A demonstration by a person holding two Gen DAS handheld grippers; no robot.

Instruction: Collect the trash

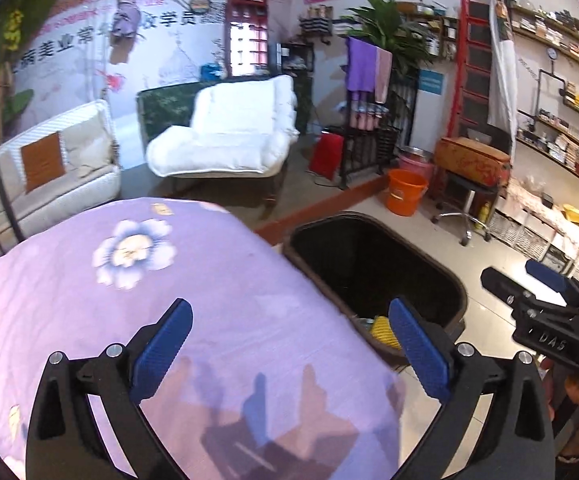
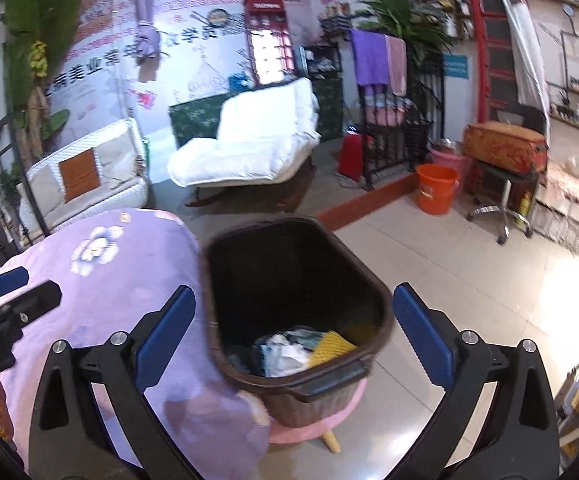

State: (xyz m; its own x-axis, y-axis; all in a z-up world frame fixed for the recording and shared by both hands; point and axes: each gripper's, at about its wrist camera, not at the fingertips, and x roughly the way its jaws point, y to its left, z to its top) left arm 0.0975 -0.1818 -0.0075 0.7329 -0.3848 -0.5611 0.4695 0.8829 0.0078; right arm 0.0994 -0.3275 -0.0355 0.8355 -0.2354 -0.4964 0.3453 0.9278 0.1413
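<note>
While both sets of jaws stand wide apart and empty, we take the brown trash bin [image 2: 297, 312] as our landmark. Biggest thing beside it: the counter under a purple floral cloth [image 1: 149, 280], touching or just short of the bin's left side; no loose trash shows on the cloth in either view. The bin stands on a pink stool [image 2: 321, 420], mouth up and open, long axis running away from us.

Our right gripper [image 2: 293, 328] hangs directly above the bin's near rim, mouth centred between its jaws, so we judge it the nearer one. Our left gripper [image 1: 289, 344] sits over the cloth with the bin off to its right; only its right jaw overlaps the bin's near corner.

Inside the bin, at the near end: crumpled white paper [image 2: 285, 356], a yellow ribbed piece [image 2: 331, 346] on its right, and some darker bits we cannot identify. The far end of the bin is dark and looks empty.

We judge the collecting largely done, since no trash shows outside the bin.
</note>
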